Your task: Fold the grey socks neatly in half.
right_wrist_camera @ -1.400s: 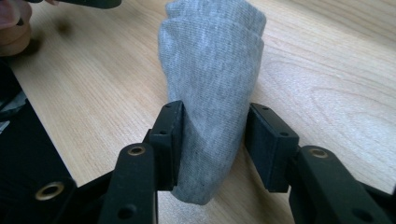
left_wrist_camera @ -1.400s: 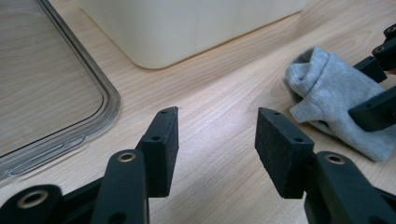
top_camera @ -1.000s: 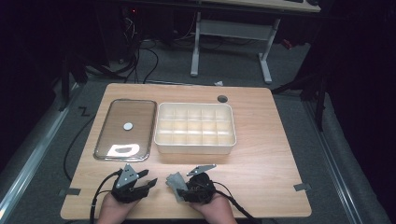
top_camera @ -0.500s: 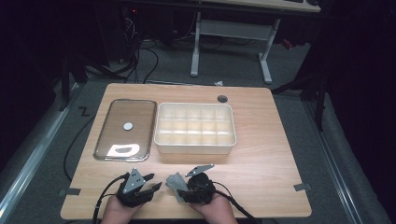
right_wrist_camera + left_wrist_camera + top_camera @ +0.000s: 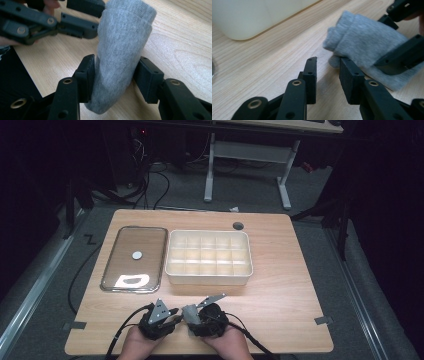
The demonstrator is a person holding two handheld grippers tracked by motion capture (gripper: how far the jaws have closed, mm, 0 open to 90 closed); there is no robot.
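Sock (image 5: 120, 57), soft grey ribbed knit, rolled, on wood-grain table (image 5: 180, 37).

A grey knitted sock (image 5: 120, 55), rolled or folded into a soft thick bundle, lies on the wooden tabletop (image 5: 280, 295) close to its near edge, roughly at the middle of that edge. Its fabric is fine-ribbed and a little rumpled, with a rounded folded end (image 5: 337, 37) raised slightly off the wood.

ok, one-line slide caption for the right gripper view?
Right gripper clasps a folded grey sock on the wooden table; left gripper alongside.
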